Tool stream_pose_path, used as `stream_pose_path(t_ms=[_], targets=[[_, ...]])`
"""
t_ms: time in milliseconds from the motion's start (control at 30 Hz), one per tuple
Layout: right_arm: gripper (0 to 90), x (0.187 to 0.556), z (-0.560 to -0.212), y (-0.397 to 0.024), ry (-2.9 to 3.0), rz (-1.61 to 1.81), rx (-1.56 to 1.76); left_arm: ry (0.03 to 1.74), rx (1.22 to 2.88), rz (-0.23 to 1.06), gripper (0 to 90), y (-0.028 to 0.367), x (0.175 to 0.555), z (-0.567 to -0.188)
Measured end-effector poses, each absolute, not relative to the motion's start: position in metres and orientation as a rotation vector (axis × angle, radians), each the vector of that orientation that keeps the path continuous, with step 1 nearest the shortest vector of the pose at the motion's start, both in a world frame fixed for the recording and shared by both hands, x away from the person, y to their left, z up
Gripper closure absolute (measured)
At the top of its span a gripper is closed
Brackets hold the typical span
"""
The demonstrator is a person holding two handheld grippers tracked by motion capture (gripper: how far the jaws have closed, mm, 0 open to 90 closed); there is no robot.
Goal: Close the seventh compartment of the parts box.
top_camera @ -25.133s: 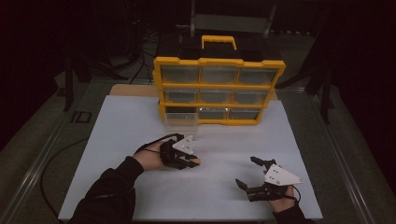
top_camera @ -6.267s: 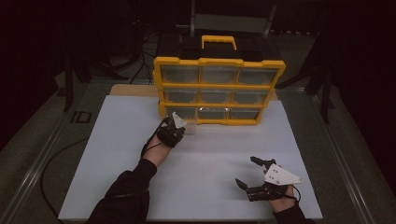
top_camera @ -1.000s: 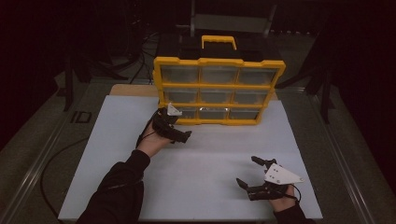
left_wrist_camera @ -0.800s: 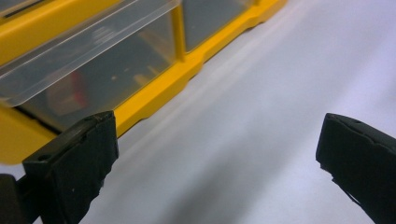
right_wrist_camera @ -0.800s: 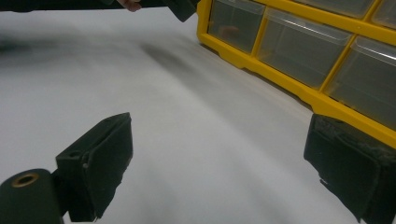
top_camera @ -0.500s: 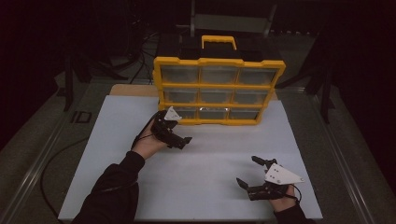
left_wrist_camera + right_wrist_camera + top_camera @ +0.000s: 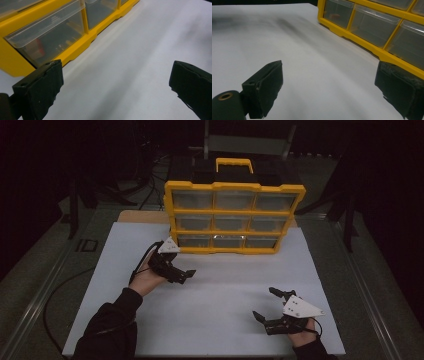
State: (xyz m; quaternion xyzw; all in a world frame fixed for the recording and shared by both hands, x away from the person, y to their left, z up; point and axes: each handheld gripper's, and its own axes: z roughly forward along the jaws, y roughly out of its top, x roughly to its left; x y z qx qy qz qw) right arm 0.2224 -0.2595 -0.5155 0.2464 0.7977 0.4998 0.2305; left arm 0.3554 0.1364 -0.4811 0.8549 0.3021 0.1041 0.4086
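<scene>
a dim room seen from above, with a white desk [image 7: 210, 320] and a person's two forearms coming in from the bottom edge. at the left, the person's left hand holds the left tool [image 7: 184, 276] just in front of the lower left corner of a yellow drawer cabinet [image 7: 235, 185], near it but not touching; its two black jaws stand wide apart and hold nothing. in the left gripper view the bottom-left drawer [image 7: 47, 37], clear plastic with small dark and reddish parts dimly seen inside, sits flush in its yellow frame just beyond the jaws. the cabinet stands upright at the far middle of the desk, three rows of three clear drawers under a yellow carry handle [image 7: 235, 164], and every drawer looks shut. at the right, well apart from the cabinet, the right tool [image 7: 272, 305] rests low near the front edge of the desk, its jaws likewise spread and empty, pointing toward the cabinet's bottom row. judging from this, the work is at an early stage: no drawer is pulled out, nothing lies on the desk, and the left tool seems placed to take hold of the bottom-left drawer's front lip, which remains to be done.
</scene>
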Motion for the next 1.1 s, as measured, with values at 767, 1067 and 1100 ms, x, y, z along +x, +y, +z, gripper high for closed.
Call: stream_pose_path(t_ms=[767,1067,1100], targets=[[8.3,0.222,-0.515,-0.259,2.188,1.380,0.676,0.707,2.127,0.281,0.0,0.167,0.316,-0.485],[8.3,0.222,-0.515,-0.259,2.188,1.382,0.678,0.720,2.109,0.303,0.0,0.181,0.301,-0.487],[8.3,0.222,-0.515,-0.259,2.192,1.380,0.677,0.722,2.106,0.307,0.0,0.183,0.299,-0.487]])
